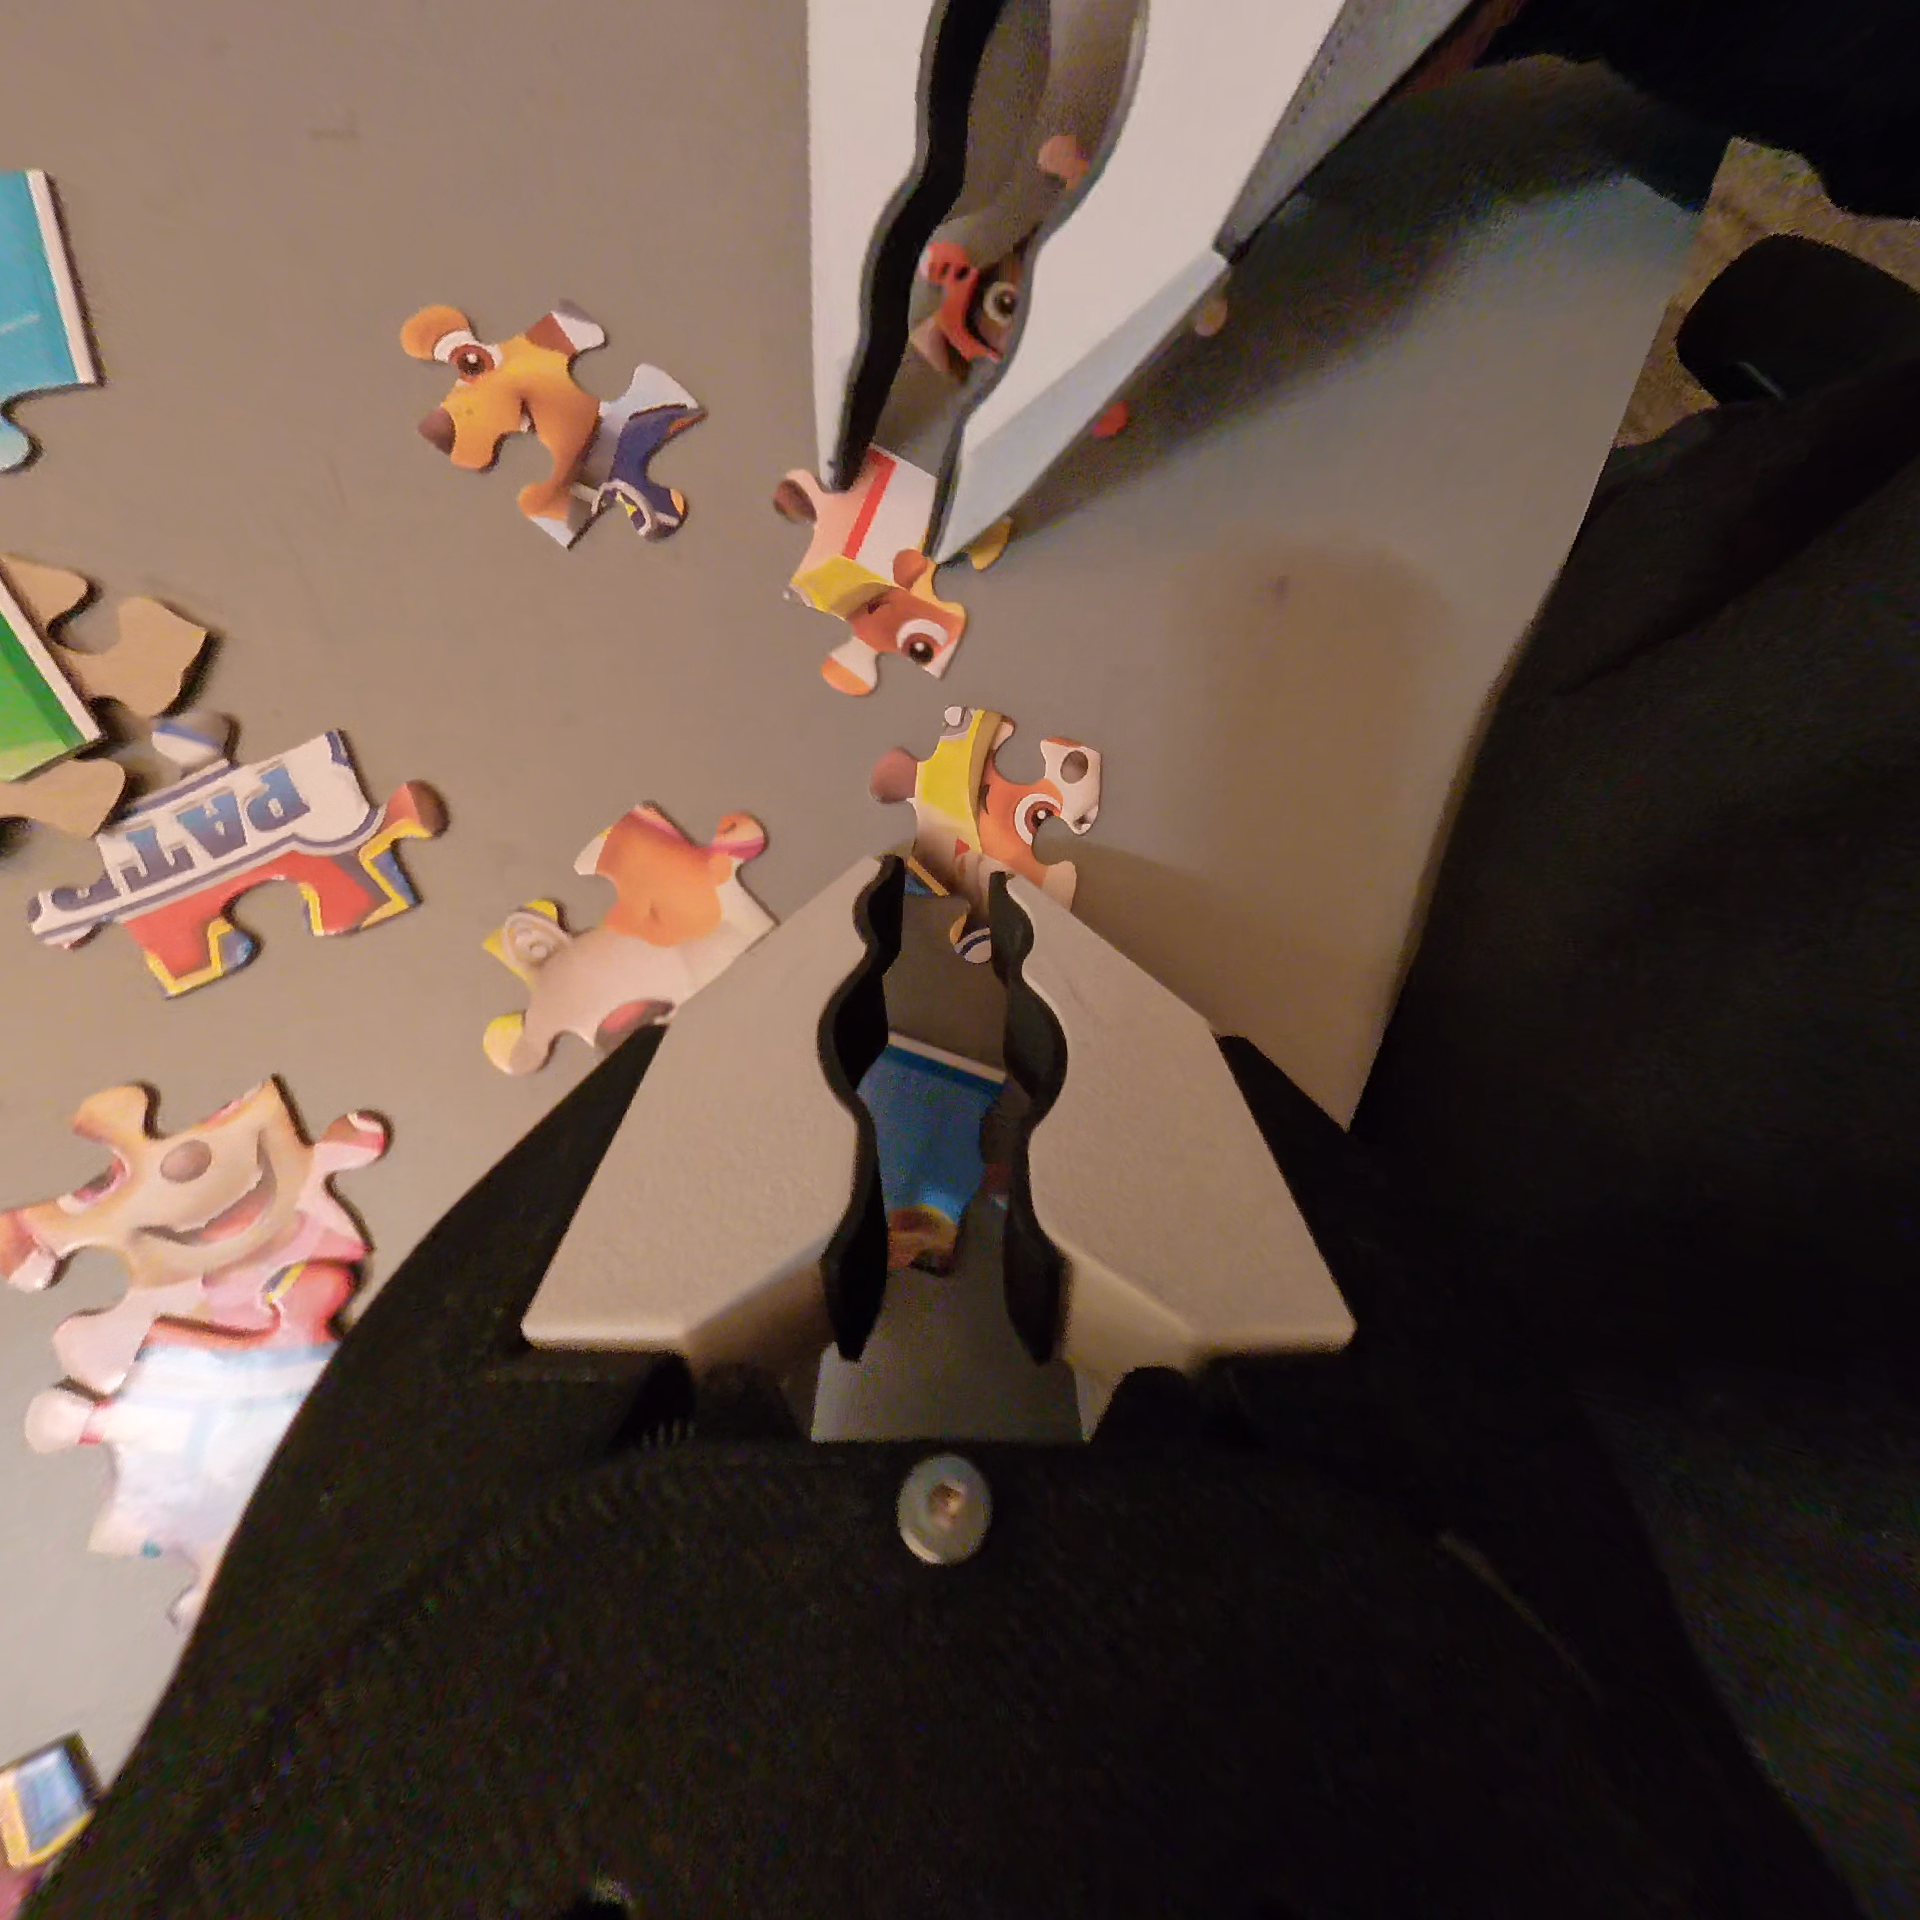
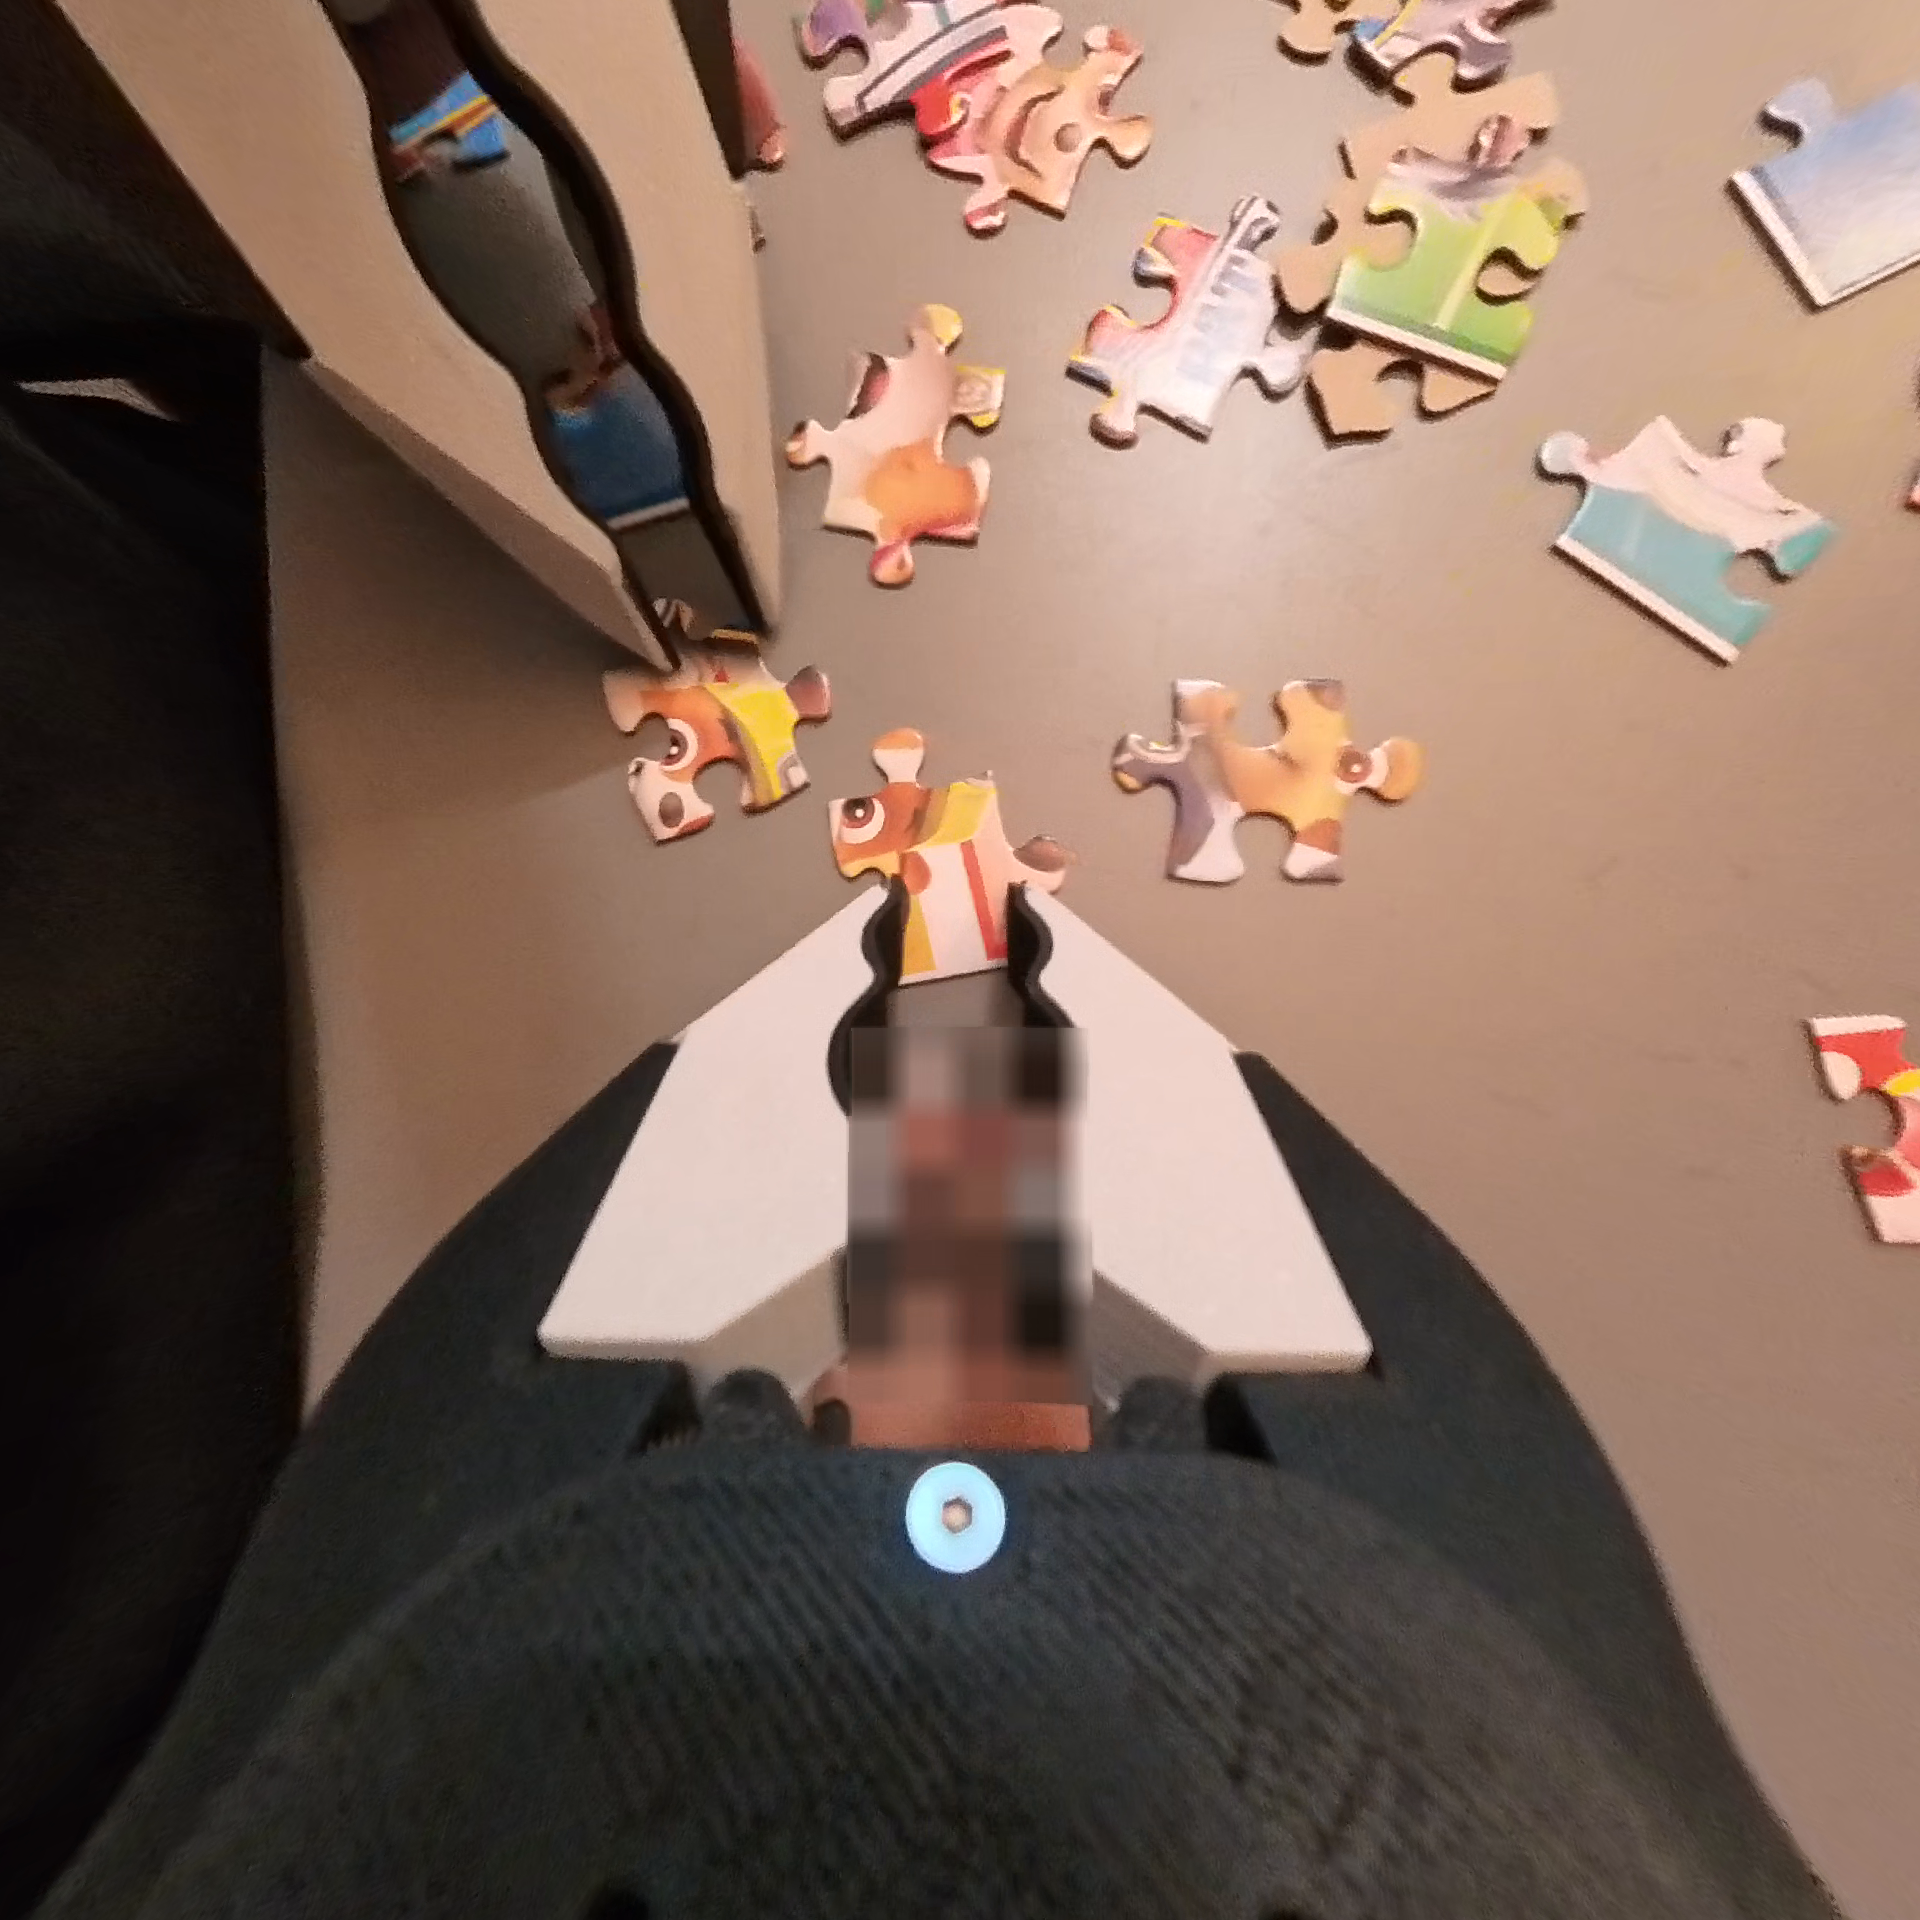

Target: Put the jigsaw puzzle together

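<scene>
Closest in, the left claw (image 1: 940, 883) stands narrowly spread with its tips down on a flat yellow-and-orange puzzle piece (image 1: 997, 790). The piece runs out beyond both fingers and shows in the slot between them, so it looks pressed from above rather than pinched. The worry here is that smooth card on a smooth grey desk (image 1: 1247, 675) may skid or pivot under uneven pressure, and the desk's edge is not far off on that side. Just beyond it, the right claw (image 2: 951, 899) is also only slightly parted, planted on a white piece with a red stripe (image 2: 914, 821). Its straight rear edge lies between the pads and its orange end pokes out ahead. The two pieces sit near each other but apart, knob not yet in socket. A crooked shove could ride one over the other or bring the claws together. Farther out, a tan dog piece (image 2: 1268, 779) and other loose pieces lie scattered well clear.
</scene>
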{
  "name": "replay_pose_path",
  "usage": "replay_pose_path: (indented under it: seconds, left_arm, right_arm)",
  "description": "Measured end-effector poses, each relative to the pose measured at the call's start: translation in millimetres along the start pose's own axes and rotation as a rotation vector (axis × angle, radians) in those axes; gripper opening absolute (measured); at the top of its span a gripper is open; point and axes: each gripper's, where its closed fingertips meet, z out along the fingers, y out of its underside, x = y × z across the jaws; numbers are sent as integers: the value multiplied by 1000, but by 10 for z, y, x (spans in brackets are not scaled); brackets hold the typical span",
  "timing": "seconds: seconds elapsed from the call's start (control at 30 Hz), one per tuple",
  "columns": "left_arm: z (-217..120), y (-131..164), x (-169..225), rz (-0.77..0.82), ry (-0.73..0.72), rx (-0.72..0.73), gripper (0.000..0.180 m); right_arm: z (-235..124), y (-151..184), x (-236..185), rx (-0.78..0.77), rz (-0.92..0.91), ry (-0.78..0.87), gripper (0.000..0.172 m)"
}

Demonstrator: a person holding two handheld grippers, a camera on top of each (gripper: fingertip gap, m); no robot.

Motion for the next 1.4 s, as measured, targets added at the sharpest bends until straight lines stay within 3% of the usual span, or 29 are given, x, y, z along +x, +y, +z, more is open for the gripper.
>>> replay_pose_path:
  seconds: [0.47,0.63,0.7,0.9,1.0,1.07,1.23,1.4]
  left_arm:
    - [-45,88,113,40,45,-18,14]
    - [-39,75,73,70,25,-2,15]
    - [-96,72,-63,73,-53,5,18]
    - [-226,-121,18,46,-11,177,19]
    - [-180,-144,25,68,-38,206,18]
    - [-159,-193,58,74,-40,236,19]
    - [-153,-281,190,91,-9,265,19]
    - [-173,-153,186,111,-27,182,20]
  right_arm:
    - [-158,254,-681,31,149,-23,19]
    - [-250,-13,-544,180,180,118,38]
    - [-231,-133,-506,226,204,160,44]
    - [23,12,-461,128,218,318,50]
    - [28,29,-513,158,237,322,41]
    - [-14,83,-548,158,243,331,23]
    - [-154,261,-582,166,269,347,22]
    - [-244,373,-607,165,258,353,22]
